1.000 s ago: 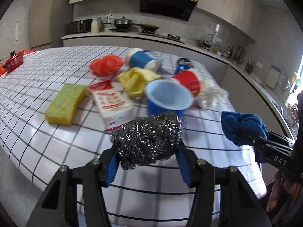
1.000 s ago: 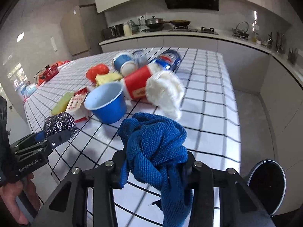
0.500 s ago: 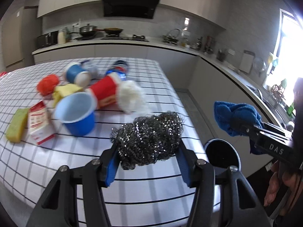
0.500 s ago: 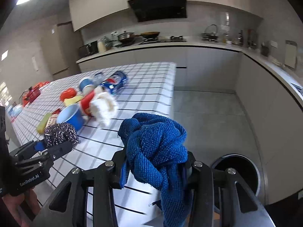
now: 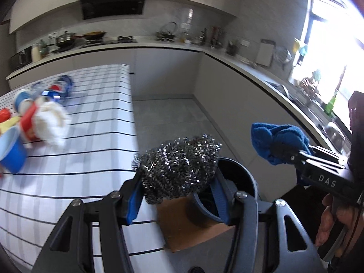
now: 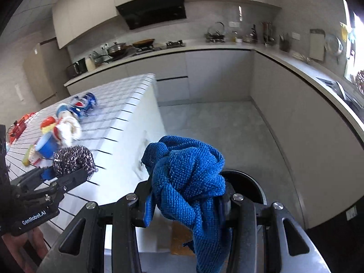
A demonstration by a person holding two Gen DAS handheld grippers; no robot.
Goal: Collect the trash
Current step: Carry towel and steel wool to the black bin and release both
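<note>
On the white grid-lined table point(image 5: 86, 141) at the left, a blue plastic cup point(image 5: 11, 152), a red cup stuffed with white tissue point(image 5: 45, 122) and a crushed blue soda can point(image 6: 85, 103) are lying together. The left gripper point(image 5: 179, 186) is clamping a shiny steel-wool scouring ball point(image 5: 179, 168) between its blue pads, above a round dark trash bin point(image 5: 236, 182) on the floor. The right gripper point(image 6: 186, 195) is pinching a crumpled blue terry cloth point(image 6: 188, 179), its tail hanging down, over that bin's rim.
</note>
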